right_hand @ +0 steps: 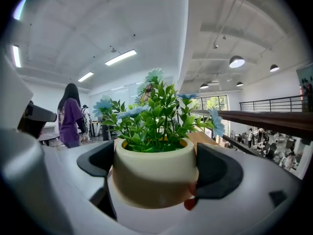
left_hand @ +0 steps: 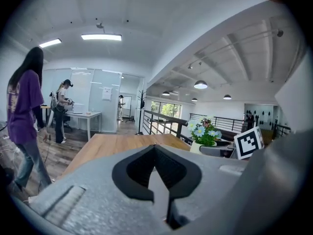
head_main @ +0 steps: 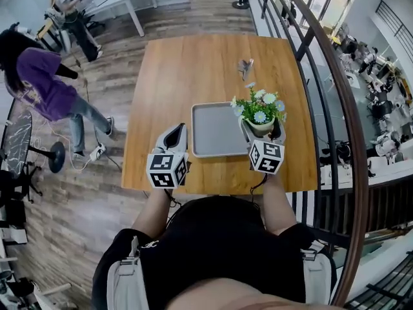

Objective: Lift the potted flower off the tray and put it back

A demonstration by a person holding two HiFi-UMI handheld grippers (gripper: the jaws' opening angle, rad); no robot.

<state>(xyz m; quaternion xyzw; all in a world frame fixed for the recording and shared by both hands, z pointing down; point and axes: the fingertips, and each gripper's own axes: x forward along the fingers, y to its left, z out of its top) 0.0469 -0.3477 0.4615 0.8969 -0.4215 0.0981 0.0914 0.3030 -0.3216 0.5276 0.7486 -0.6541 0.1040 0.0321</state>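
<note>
The potted flower (head_main: 261,116), a cream pot of blue and white blossoms standing upright, sits between the pads (right_hand: 218,172) of the right gripper (head_main: 262,130). These are spread about the pot's width and press its sides, so the pot is held. In the head view it hangs just off the right edge of the grey tray (head_main: 216,131), toward the wooden table's (head_main: 193,63) right edge. Whether its base touches the wood or rides above it cannot be told. The tray is bare and lies directly to the pot's left, near the table's front edge, so putting it back likely calls for a short sideways carry leftward with the pot kept vertical. The left gripper (head_main: 175,134) hovers at the tray's left edge with its jaws closed on nothing.
</note>
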